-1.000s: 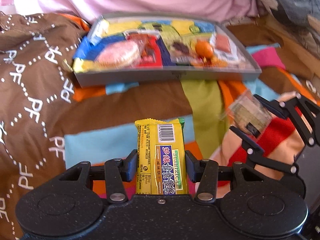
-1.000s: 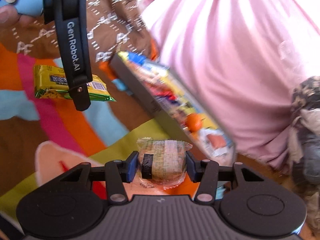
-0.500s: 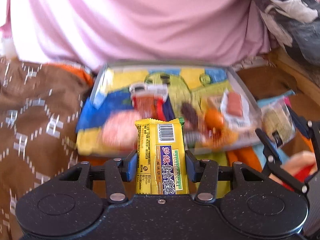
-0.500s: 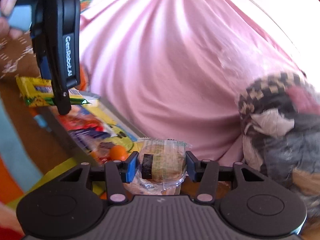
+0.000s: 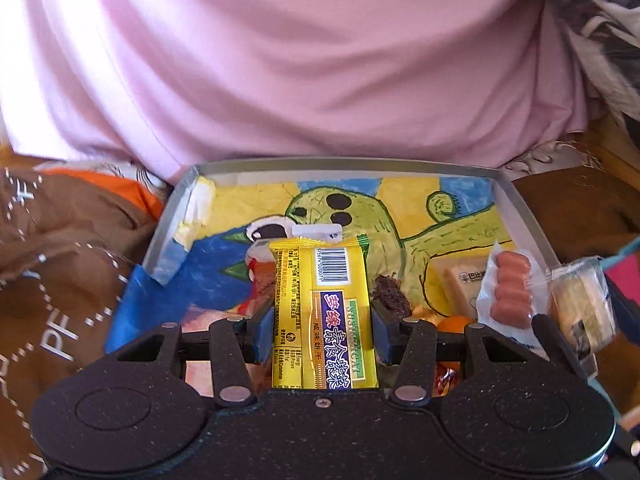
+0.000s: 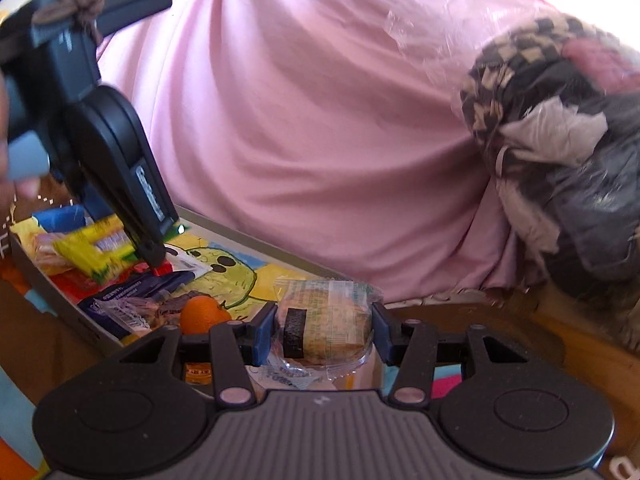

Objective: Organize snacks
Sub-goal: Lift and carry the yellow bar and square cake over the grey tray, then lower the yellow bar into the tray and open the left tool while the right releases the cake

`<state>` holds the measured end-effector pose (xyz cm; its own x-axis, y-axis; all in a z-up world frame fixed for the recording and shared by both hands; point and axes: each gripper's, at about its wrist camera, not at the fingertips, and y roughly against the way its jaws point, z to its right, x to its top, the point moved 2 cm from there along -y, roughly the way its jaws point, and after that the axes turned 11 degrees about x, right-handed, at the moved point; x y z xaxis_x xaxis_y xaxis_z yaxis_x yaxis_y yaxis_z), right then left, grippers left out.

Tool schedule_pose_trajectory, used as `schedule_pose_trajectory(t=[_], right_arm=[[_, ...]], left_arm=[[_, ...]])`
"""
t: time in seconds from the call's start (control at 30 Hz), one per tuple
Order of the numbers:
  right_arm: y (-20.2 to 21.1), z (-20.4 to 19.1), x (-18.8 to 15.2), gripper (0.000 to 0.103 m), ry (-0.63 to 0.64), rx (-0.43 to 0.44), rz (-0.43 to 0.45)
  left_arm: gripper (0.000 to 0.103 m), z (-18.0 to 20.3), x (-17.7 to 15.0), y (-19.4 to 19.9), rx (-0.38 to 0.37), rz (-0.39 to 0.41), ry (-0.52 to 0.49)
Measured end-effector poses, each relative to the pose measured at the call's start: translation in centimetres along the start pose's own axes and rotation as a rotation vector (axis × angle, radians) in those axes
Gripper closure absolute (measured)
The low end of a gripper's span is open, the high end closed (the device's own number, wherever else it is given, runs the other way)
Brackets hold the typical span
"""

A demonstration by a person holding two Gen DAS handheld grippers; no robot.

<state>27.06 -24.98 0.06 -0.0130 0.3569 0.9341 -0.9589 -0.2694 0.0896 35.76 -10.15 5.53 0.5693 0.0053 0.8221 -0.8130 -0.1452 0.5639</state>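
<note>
My left gripper (image 5: 322,330) is shut on a yellow snack bar (image 5: 322,312) with a barcode, held upright over the near part of a grey tray (image 5: 532,216). A cartoon drawing lines the tray's floor. My right gripper (image 6: 323,330) is shut on a clear-wrapped cake (image 6: 326,330) over the tray's right end (image 6: 248,240). That cake (image 5: 582,308) also shows at the right edge of the left wrist view. From the right wrist view the left gripper (image 6: 154,256) hangs over the tray's left part with the yellow bar (image 6: 96,252).
Inside the tray lie a sausage pack (image 5: 512,290), an orange (image 6: 202,312), a dark blue packet (image 6: 132,290), a red packet (image 6: 76,284) and a dried dark snack (image 5: 392,294). A pink sheet (image 5: 320,60) rises behind. Brown patterned bedding (image 5: 52,280) lies left; a heap of clothes (image 6: 560,140) sits right.
Both grippers have moved forward from the bedding to over the tray, still holding their snacks. The tray now fills the left wrist view.
</note>
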Motion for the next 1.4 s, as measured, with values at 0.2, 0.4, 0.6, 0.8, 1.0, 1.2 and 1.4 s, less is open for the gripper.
schedule_pose_trajectory(t=[0.2,0.4,0.6,0.8,1.0,1.2,1.4], right_arm=[[-1.0,0.2,-0.6,0.049,-0.042,0.024,-0.038],[-1.7,0.3,-1.0,0.048,-0.081,0.042,-0.057],[-2.3,0.4,-1.4,0.046,-0.111,0.060,-0.082],[-2.2,0.2,-1.5,0.041,-0.101,0.060,-0.082],[-2.1,0.1,-1.4,0.036,-0.097,0.058,-0.075],[-2.0,0.0,-1.3,0.028,-0.092,0.054,-0.069],[-1.8,0.0,-1.2,0.022,-0.094,0.046,-0.063]], left_arm=[[0.053,1.3,-0.8,-1.6,0.011,0.004,-0.018],[0.053,1.8,-0.9,-2.2,0.019,0.032,-0.051],[0.052,2.1,-1.3,-2.3,0.026,0.058,-0.090],[0.044,2.0,-1.3,-2.3,0.034,0.056,-0.099],[0.034,1.4,-1.4,-2.4,0.045,0.039,-0.076],[0.026,1.1,-1.4,-2.2,0.050,0.039,-0.049],[0.017,0.7,-1.4,-1.7,0.038,0.052,-0.015]])
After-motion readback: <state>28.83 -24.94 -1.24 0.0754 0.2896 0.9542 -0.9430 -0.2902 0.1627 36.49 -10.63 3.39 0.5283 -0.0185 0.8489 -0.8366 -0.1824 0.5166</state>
